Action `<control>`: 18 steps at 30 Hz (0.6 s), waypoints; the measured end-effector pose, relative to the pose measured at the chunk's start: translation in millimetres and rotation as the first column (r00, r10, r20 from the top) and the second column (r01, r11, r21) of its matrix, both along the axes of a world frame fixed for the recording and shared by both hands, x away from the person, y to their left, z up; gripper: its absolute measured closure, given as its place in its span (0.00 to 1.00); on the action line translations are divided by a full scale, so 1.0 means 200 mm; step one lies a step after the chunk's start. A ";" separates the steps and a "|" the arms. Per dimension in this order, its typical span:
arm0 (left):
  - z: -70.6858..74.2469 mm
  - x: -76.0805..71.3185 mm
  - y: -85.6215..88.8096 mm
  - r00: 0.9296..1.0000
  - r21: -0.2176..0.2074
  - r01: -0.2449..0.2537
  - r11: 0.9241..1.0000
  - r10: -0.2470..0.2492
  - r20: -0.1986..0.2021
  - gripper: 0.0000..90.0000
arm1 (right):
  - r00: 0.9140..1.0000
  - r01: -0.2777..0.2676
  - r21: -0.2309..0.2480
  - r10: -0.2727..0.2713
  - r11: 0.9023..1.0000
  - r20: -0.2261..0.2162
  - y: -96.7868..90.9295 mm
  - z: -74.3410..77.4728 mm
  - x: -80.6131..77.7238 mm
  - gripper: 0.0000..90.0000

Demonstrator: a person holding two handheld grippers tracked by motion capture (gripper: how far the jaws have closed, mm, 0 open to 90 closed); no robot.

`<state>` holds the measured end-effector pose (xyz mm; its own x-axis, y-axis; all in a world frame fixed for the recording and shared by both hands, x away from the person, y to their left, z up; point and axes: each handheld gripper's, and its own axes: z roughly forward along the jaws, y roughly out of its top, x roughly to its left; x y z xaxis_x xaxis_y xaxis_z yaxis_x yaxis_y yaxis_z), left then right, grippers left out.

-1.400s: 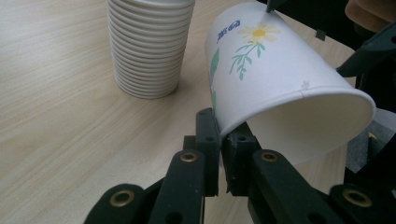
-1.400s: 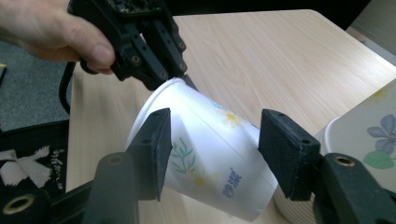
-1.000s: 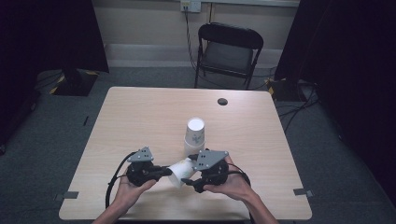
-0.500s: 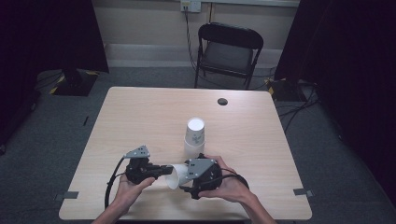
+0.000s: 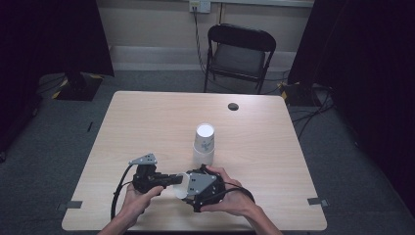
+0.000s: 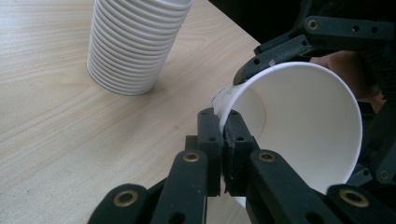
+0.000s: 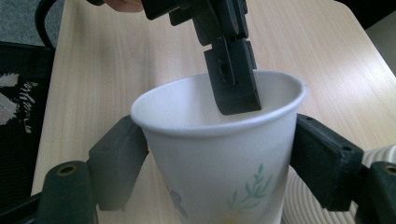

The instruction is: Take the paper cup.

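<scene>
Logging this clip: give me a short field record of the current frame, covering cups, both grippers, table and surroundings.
held cup: single white paper cup with a leaf print, lifted off the table between the two grippers
left gripper: shut on the cup's rim, one jaw inside, one outside
right gripper: jaws on either side of the cup's body, touching its wall
cup stack: upside down, standing mid-table, apart from the grippers
table: light wood, with a dark round cable hole near the far edge
background: black folding chair beyond the table

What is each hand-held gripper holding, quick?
Left hand-held gripper: shut on the cup rim.
Right hand-held gripper: jaws around the cup, grip unclear.
</scene>
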<state>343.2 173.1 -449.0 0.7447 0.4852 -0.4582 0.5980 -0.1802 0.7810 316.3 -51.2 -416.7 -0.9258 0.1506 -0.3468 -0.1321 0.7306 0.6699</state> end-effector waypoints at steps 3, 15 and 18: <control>0.00 0.00 0.00 1.000 0.010 -0.007 1.000 0.007 0.005 0.98 | 1.000 0.007 0.007 -0.007 1.000 -0.012 0.00 -0.01 0.00 0.26; 0.01 0.00 0.01 1.000 0.012 -0.031 0.999 0.030 0.006 0.96 | 0.984 0.063 0.111 -0.043 0.992 -0.173 -0.01 -0.02 0.05 0.29; 0.02 0.00 0.01 1.000 0.009 -0.031 0.999 0.031 0.000 0.96 | 0.985 0.061 0.111 -0.042 0.992 -0.169 0.00 -0.03 0.05 0.27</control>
<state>342.6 174.8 -445.7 0.7296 0.5118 -0.4536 0.6031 -0.1688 0.7796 326.3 -51.6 -422.1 -0.9589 0.2296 -0.1668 0.0235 0.6502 0.7594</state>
